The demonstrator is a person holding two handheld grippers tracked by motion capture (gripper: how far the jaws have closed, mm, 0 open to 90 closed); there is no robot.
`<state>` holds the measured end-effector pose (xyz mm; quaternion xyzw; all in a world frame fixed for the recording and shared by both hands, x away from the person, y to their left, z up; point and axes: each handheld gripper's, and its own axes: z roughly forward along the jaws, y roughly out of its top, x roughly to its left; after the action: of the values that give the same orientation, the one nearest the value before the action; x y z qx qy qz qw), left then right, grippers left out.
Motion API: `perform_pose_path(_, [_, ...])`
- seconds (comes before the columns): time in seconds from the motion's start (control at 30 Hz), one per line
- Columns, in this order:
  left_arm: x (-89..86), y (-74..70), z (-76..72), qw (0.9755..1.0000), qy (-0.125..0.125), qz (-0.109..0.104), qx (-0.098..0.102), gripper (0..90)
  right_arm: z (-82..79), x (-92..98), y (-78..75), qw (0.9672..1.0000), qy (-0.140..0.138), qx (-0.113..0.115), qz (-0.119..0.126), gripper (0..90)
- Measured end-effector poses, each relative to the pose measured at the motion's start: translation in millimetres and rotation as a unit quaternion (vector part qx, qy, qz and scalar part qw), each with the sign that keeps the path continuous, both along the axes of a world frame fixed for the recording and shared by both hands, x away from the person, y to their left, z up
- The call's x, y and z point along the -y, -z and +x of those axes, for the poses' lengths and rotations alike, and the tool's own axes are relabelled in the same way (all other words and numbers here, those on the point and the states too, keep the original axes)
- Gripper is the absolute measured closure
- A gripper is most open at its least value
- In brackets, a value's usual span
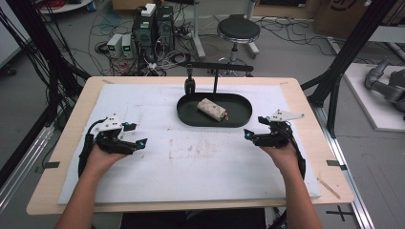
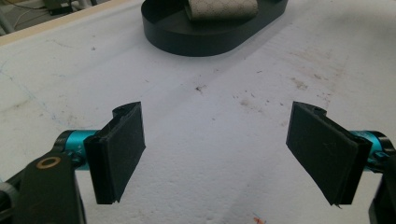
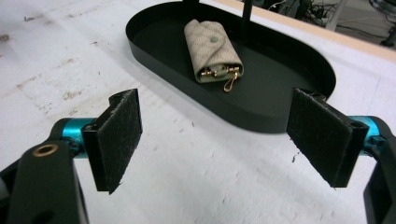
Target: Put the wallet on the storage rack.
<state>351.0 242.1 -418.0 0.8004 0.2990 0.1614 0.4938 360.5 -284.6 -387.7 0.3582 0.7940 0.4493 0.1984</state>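
Observation:
A beige patterned key pouch (image 1: 211,109) (image 3: 212,49) with a snap button and gold clasps lies in a black oval tray (image 1: 239,119) (image 3: 280,100) (image 2: 201,39) at the table's far middle. My left gripper (image 1: 139,137) (image 2: 215,154) rests low over the white mat at the left, open, nothing between its pads. At the right, just off the tray's near right end, my right gripper (image 1: 249,134) (image 3: 215,147) is open and empty, its jaws pointing toward the tray and pouch.
A white foam mat (image 1: 191,162) covers the wooden table (image 1: 62,143). A black stand with a crossbar (image 1: 215,71) rises behind the tray. On the floor beyond are a stool (image 1: 238,29), computers and cables.

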Motion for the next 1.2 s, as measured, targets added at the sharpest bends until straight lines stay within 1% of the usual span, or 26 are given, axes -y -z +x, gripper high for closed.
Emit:
perform_pose_path(0.03, [0.8, 0.2, -0.2, 1.0000, -0.001, -0.001, 0.000, 19.4, -1.6, 1.7, 3.1, 1.0000, 0.003, -0.003, 0.004, 19.4])
perform_pose_path(0.1, [1.5, 0.4, -0.2, 1.0000, 0.001, 0.001, 0.001, 19.4, -5.3, 4.5, 9.7, 0.9999, 0.007, -0.002, 0.013, 19.4])
perform_pose_path(0.17, [2.8, 0.9, -0.2, 1.0000, 0.003, 0.001, 0.000, 19.4, -8.9, 6.4, 15.3, 0.9998, 0.012, -0.004, 0.017, 19.4])
perform_pose_path(0.27, [4.8, 1.8, 0.4, 1.0000, 0.005, 0.001, 0.000, 19.4, -15.1, 9.0, 22.8, 0.9995, 0.023, 0.001, 0.024, 19.4])
perform_pose_path(0.3, [5.7, 2.0, 0.4, 1.0000, 0.005, 0.000, -0.001, 19.4, -17.0, 10.1, 26.2, 0.9993, 0.027, -0.002, 0.026, 19.3])
perform_pose_path(0.37, [6.7, 2.0, 0.4, 1.0000, 0.007, -0.001, 0.000, 19.4, -20.9, 11.8, 30.7, 0.9992, 0.032, -0.005, 0.024, 19.3])
perform_pose_path(0.43, [7.1, 1.5, 0.3, 1.0000, 0.006, -0.001, 0.002, 19.4, -25.5, 14.2, 36.3, 0.9991, 0.033, -0.001, 0.025, 19.4])
perform_pose_path(0.53, [7.5, 0.4, -0.2, 1.0000, 0.005, -0.001, 0.004, 19.4, -29.5, 19.1, 45.1, 0.9988, 0.040, -0.013, 0.025, 19.3])
perform_pose_path(0.6, [8.0, 0.6, -0.2, 1.0000, 0.008, -0.001, 0.004, 19.4, -31.2, 21.8, 48.4, 0.9987, 0.042, -0.014, 0.025, 19.4])
perform_pose_path(0.73, [9.9, 2.4, 0.2, 1.0000, 0.003, 0.006, -0.001, 19.4, -32.5, 28.9, 51.7, 0.9980, 0.054, -0.014, 0.032, 19.3])
perform_pose_path(0.77, [10.9, 3.0, 0.2, 1.0000, 0.000, 0.007, -0.002, 19.4, -32.3, 30.4, 51.9, 0.9980, 0.054, -0.012, 0.029, 19.3])
perform_pose_path(0.83, [12.3, 3.6, 0.4, 0.9999, 0.003, 0.010, -0.003, 19.4, -32.3, 32.4, 53.0, 0.9980, 0.056, -0.010, 0.029, 19.3])
perform_pose_path(0.87, [12.9, 3.7, 0.4, 0.9999, 0.005, 0.012, -0.003, 19.4, -32.0, 33.1, 53.5, 0.9979, 0.057, -0.012, 0.028, 19.3])
perform_pose_path(0.9, [13.4, 3.8, 0.3, 0.9999, 0.005, 0.011, -0.003, 19.4, -31.2, 33.9, 54.0, 0.9978, 0.058, -0.014, 0.029, 19.3])
perform_pose_path(1.0, [13.6, 3.8, -0.6, 0.9999, 0.006, 0.012, -0.004, 19.4, -29.0, 36.6, 54.5, 0.9974, 0.064, -0.011, 0.031, 18.5])
perform_pose_path(1.07, [12.5, 3.4, -1.7, 0.9999, 0.006, 0.013, -0.002, 19.4, -27.5, 37.5, 55.0, 0.9974, 0.065, -0.011, 0.030, 18.5])
perform_pose_path(1.17, [11.9, 3.1, -3.9, 0.9999, 0.005, 0.010, -0.004, 19.4, -25.5, 36.0, 56.2, 0.9976, 0.063, -0.016, 0.026, 18.5])
perform_pose_path(1.2, [11.6, 3.0, -4.4, 0.9999, 0.004, 0.012, -0.004, 19.4, -25.4, 35.7, 56.4, 0.9976, 0.061, -0.018, 0.025, 18.5])
